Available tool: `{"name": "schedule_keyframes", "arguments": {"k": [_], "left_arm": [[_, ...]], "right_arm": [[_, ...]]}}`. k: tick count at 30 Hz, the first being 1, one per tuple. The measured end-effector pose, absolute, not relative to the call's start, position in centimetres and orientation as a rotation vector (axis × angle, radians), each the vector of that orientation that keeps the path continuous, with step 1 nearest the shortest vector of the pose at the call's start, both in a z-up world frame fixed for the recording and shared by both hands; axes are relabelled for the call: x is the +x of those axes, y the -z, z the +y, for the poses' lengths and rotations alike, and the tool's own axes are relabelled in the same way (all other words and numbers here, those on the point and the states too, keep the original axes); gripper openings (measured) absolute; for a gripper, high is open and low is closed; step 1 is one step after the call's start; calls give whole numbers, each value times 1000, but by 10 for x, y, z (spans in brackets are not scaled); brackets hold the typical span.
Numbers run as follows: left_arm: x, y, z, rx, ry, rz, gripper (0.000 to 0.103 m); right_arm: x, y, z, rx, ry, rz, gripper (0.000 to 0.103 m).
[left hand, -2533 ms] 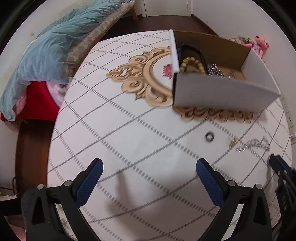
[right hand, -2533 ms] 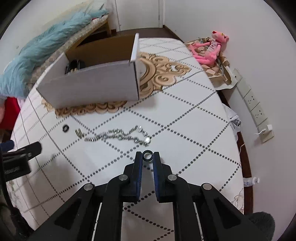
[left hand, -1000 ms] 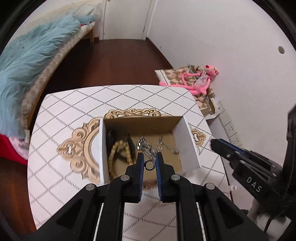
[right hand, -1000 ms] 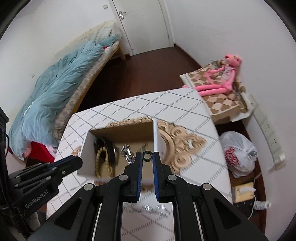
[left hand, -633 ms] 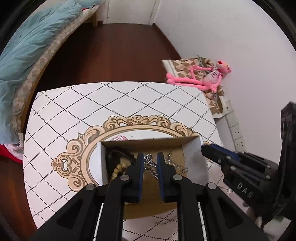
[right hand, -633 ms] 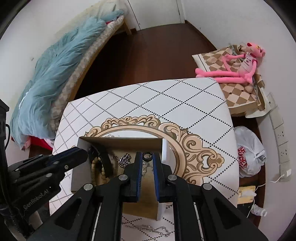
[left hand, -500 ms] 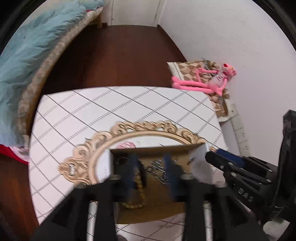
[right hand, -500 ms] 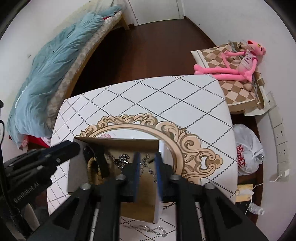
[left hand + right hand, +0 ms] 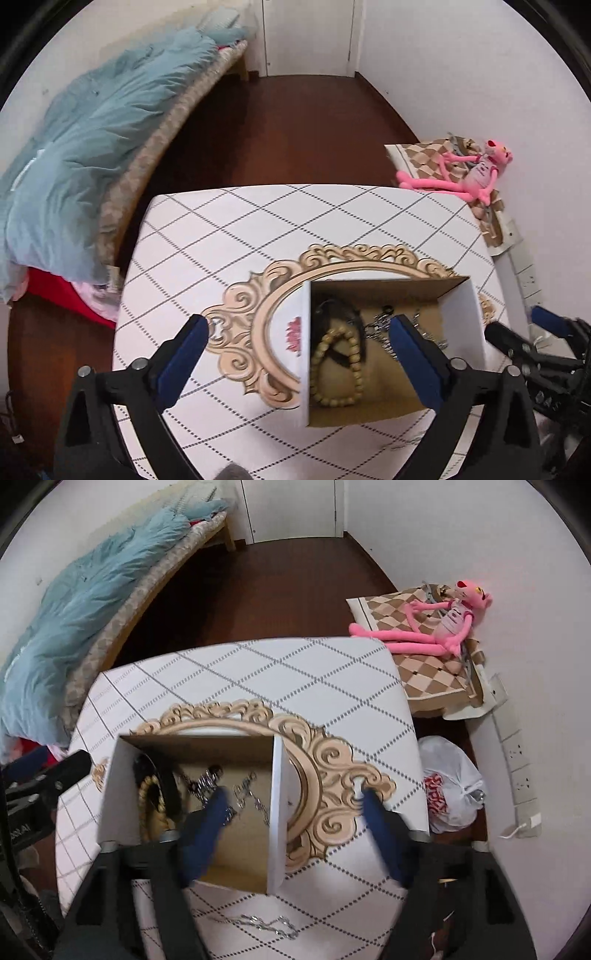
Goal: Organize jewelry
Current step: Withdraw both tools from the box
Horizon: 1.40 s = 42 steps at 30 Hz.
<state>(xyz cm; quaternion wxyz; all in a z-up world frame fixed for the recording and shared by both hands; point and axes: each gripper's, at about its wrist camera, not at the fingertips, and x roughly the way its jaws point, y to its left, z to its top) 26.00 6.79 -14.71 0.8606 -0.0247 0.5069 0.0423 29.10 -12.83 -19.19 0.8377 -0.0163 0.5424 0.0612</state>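
An open cardboard box (image 9: 461, 317) (image 9: 277, 812) stands on the white patterned table. Inside lie a wooden bead bracelet (image 9: 334, 369) (image 9: 151, 808), a black band (image 9: 332, 306) and silver chains (image 9: 207, 782). A small dark ring (image 9: 386, 308) lies on the box floor. My left gripper (image 9: 299, 343) is open and empty above the box's left wall. My right gripper (image 9: 293, 812) is open and empty above the box's right wall. A silver chain necklace (image 9: 266, 923) lies on the table in front of the box.
The table (image 9: 229, 229) has a gold ornamental print. A bed with a teal duvet (image 9: 85, 147) is at the left. A pink plush toy (image 9: 436, 627) on a checkered cushion and a white plastic bag (image 9: 450, 790) lie on the floor at right.
Both grippers, each shut on a small ring a second ago, have opened wide above the box. The rings are gone from the fingers; one lies in the box.
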Motion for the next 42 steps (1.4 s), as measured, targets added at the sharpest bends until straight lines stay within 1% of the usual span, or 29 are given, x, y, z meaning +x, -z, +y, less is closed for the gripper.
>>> {"name": "schedule_keyframes", "arguments": {"k": [1, 7, 13, 34, 42], "left_arm": [[256, 148, 68, -38, -99, 1054, 103], [233, 151, 69, -25, -129, 1045, 103], [214, 144, 62, -17, -130, 1031, 103], [133, 57, 48, -34, -141, 869, 103], [118, 41, 45, -49, -125, 839, 103]], "right_arm": [[287, 194, -128, -44, -122, 1150, 100], [266, 199, -118, -101, -102, 1136, 100], [247, 188, -114, -109, -97, 1111, 101], [155, 83, -131, -73, -59, 890, 101], [135, 58, -135, -46, -67, 841, 101]]}}
